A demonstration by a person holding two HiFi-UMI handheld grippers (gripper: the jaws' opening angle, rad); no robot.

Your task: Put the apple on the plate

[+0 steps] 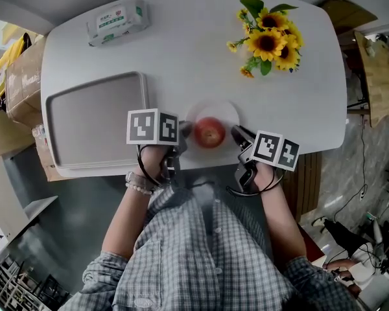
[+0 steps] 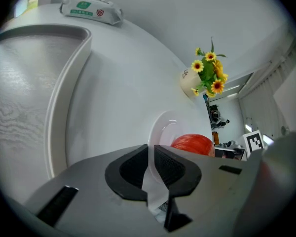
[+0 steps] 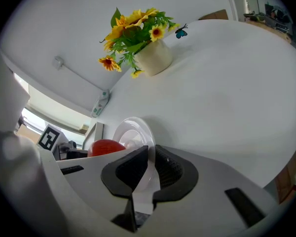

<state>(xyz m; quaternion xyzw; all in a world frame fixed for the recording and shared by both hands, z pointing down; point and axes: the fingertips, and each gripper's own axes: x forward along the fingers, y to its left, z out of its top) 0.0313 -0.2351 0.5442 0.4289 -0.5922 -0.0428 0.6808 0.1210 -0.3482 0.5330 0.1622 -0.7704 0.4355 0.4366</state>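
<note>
Red apple (image 1: 209,133) sits on the white plate (image 1: 218,108) at the bench (image 1: 194,50) near edge, w/ our left gripper (image 1: 185,130) & right gripper (image 1: 236,133) jaws each pinching an opposite rim, prob. to carry it level.

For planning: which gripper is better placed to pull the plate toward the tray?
Probably left: the left gripper grips the plate rim on the tray side; the right gripper grips the opposite rim.
</note>
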